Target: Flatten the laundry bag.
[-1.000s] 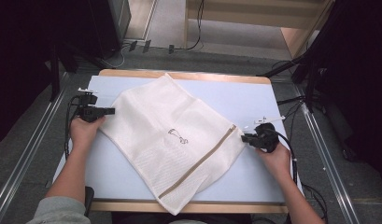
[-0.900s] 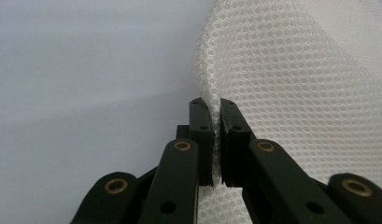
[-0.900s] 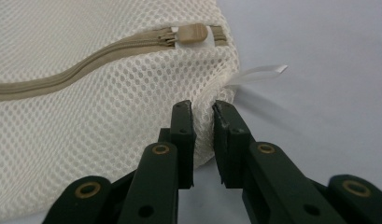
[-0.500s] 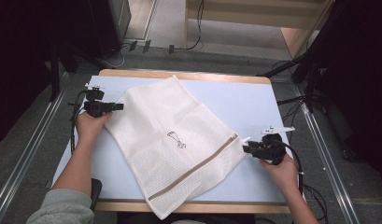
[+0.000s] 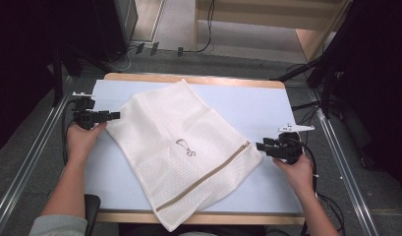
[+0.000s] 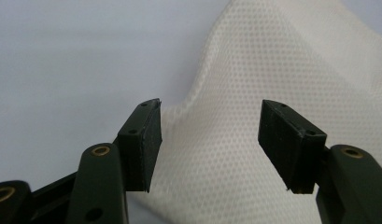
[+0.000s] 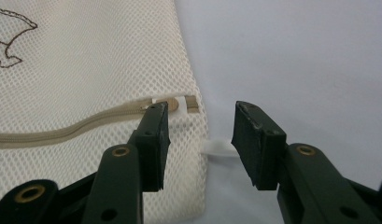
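Your left gripper (image 5: 115,115) has just been opening and stands wide, holding nothing; the mesh laundry bag (image 5: 184,147) lies flat just ahead of it. Your right gripper (image 5: 260,146) has also just opened wide, its jaws astride the bag's edge beside the zipper (image 7: 76,126) end, not gripping.

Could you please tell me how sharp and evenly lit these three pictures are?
High view: soft, slightly blurred, table bright, surroundings nearly black. Left gripper view: mesh bag weave crisp ahead, softer between the open left claw. Right gripper view: zipper sharp, no glare, open right claw dark.
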Motion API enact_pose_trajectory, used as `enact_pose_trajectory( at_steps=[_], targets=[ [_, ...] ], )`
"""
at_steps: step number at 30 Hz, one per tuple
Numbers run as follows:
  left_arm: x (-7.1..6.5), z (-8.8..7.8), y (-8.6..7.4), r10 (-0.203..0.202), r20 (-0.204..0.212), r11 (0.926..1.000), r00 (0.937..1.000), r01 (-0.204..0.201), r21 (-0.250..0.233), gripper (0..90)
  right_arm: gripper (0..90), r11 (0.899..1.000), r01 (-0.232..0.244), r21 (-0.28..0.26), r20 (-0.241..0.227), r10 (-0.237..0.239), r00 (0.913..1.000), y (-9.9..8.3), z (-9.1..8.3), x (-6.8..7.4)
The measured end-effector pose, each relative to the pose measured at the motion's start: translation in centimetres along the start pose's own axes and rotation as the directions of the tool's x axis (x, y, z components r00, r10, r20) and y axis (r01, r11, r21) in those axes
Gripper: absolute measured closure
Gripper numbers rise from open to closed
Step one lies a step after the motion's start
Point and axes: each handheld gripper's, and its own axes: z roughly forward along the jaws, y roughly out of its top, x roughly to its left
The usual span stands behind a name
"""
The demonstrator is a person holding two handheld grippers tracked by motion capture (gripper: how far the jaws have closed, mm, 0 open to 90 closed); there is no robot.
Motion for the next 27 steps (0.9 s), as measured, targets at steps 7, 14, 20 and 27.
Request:
enact_pose_trajectory(
  at_steps=[7, 14, 20, 27],
  targets=[
    [-0.7, -2.4, -2.2, -0.009, -0.005, 0.9999, 0.9999, 0.009, 0.006, 40.9, 53.5, 1.000, 0.016, -0.006, -0.024, -0.016, 0.9996, 1.6, 1.7, 0.0],
    [-1.7, -3.6, -5.2, -0.047, 0.021, 0.9974, 0.9987, 0.045, 0.055, 44.3, 53.7, 0.999, 0.049, 0.007, -0.030, -0.048, 0.9984, 3.1, 3.6, 0.2],
    [-3.3, -4.3, -7.3, -0.047, 0.006, 0.9958, 0.9989, 0.047, 0.079, 45.3, 53.8, 0.996, 0.081, 0.035, -0.047, -0.080, 0.9957, 4.0, 5.3, 0.9],
    [-5.7, -3.6, -8.8, -0.058, -0.001, 0.9924, 0.9983, 0.058, 0.109, 45.3, 54.2, 0.994, 0.090, 0.061, -0.076, -0.086, 0.9934, 4.8, 7.1, 1.4]
  ],
)
